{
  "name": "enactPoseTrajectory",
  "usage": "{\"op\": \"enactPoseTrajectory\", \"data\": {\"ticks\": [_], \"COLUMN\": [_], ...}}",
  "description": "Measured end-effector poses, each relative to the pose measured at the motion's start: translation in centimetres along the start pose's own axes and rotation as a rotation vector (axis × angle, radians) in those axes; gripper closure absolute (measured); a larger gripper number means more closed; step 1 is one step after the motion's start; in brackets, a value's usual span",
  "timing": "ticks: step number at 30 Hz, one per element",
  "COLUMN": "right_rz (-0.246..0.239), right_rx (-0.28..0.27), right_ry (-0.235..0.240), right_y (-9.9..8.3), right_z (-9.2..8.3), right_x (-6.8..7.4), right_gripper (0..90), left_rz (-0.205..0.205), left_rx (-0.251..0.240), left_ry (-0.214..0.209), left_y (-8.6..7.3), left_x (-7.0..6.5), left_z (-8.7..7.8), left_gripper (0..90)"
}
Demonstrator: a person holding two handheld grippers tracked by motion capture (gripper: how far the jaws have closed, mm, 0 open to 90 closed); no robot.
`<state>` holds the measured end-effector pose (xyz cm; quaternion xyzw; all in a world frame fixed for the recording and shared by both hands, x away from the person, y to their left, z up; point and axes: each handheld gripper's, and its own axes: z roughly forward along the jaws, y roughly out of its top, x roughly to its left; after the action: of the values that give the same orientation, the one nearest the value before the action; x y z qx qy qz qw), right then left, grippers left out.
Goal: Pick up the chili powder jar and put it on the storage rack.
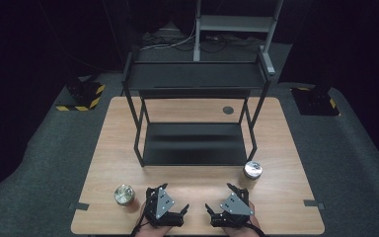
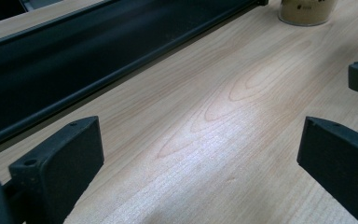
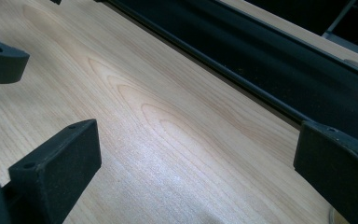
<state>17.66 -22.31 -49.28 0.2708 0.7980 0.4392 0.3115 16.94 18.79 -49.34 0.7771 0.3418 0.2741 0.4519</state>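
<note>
Two cans wait on the surface, left can just beside the left tool, right can near the right tool, both tools wide open & empty — looks like pre-grasp, next: reach w/ jaws straddling a can.

Ahead of our left gripper and right gripper, bare table lies open; the black rack blocks beyond, cans flanking: left can, right can.
</note>
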Motion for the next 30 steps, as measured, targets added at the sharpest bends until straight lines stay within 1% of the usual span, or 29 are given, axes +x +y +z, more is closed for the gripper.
{"op": "enactPoseTrajectory", "data": {"ticks": [3,5,7,13,15,20,24,27,30], "right_rz": [-0.007,-0.007,-0.007,0.000,0.001,0.001,0.011,0.015,0.017], "right_rx": [-0.001,0.001,0.000,-0.002,-0.002,-0.006,-0.005,-0.006,-0.009], "right_ry": [0.003,0.002,0.002,0.004,0.003,0.003,0.003,0.003,0.003], "right_y": [0.0,0.0,0.0,0.0,0.0,-0.1,-0.1,-0.1,-0.2], "right_z": [0.0,0.0,0.0,0.0,0.0,0.0,0.0,-0.1,-0.1], "right_x": [0.0,0.1,0.1,0.0,0.0,0.0,-0.1,-0.1,-0.1], "right_gripper": [0.0,0.0,0.0,0.0,0.0,0.0,0.0,0.0,0.0], "left_rz": [-0.012,-0.012,-0.013,-0.011,-0.005,-0.021,-0.013,-0.018,-0.011], "left_rx": [-0.005,-0.008,-0.022,-0.049,-0.054,-0.066,-0.086,-0.093,-0.098], "left_ry": [-0.004,-0.001,-0.002,-0.002,0.008,-0.005,-0.004,-0.007,-0.007], "left_y": [-0.1,-0.1,0.0,0.2,0.4,0.6,1.0,1.2,1.5], "left_x": [0.2,0.2,0.2,0.2,0.1,0.2,0.4,0.5,0.7], "left_z": [-0.1,-0.2,-0.4,-1.2,-1.5,-2.1,-2.7,-3.0,-3.3], "left_gripper": [0.6,0.6,0.6,0.6,0.6,0.6,0.6,0.6,0.6]}}
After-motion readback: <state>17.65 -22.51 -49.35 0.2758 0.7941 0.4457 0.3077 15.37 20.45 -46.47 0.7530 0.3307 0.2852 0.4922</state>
